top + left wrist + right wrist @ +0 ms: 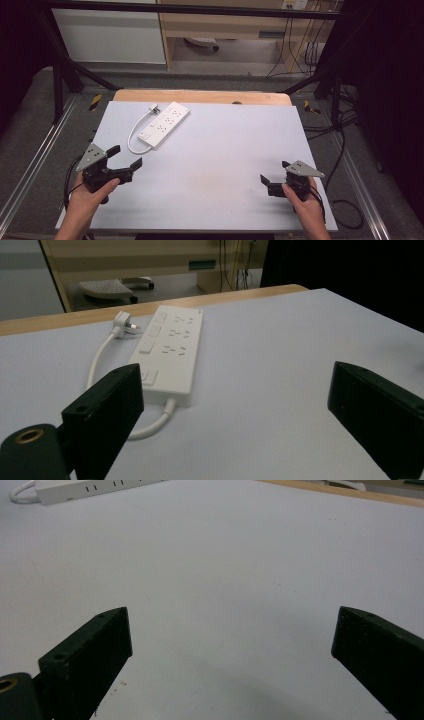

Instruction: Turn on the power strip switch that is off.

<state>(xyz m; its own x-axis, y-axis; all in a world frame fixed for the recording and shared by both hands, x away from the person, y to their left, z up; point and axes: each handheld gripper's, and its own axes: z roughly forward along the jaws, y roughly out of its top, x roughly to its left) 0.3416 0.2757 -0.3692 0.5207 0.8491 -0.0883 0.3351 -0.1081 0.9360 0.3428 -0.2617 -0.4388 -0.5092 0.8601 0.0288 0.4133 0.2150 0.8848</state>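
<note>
1. While both hands rested near the person's edge of the bench (215,150), the white power strip (164,125) lay well apart from them, toward the far left of the pale sheet covering the bench top.
2. Its short white cable (134,135) looped out from the near end and curved back up along the left side, ending in a white plug (153,107) lying just beside the strip's far end.
3. From the left gripper view, the strip (170,352) showed rows of socket slots and flat switches; no brand or lettering could be read on it.
4. Left tongs (123,159) were spread wide, empty, pointing toward the strip's near end with the cable loop just ahead of them.
5. Right tongs (274,175) were likewise spread wide and held nothing, hovering over bare sheet at the near right.
6. A grey three-cornered plate (90,156) sat on top of the left tongs' body, and no marking was legible on it.
7. Beyond the sheet, a strip of bare wood edged the far side of the bench.
</note>
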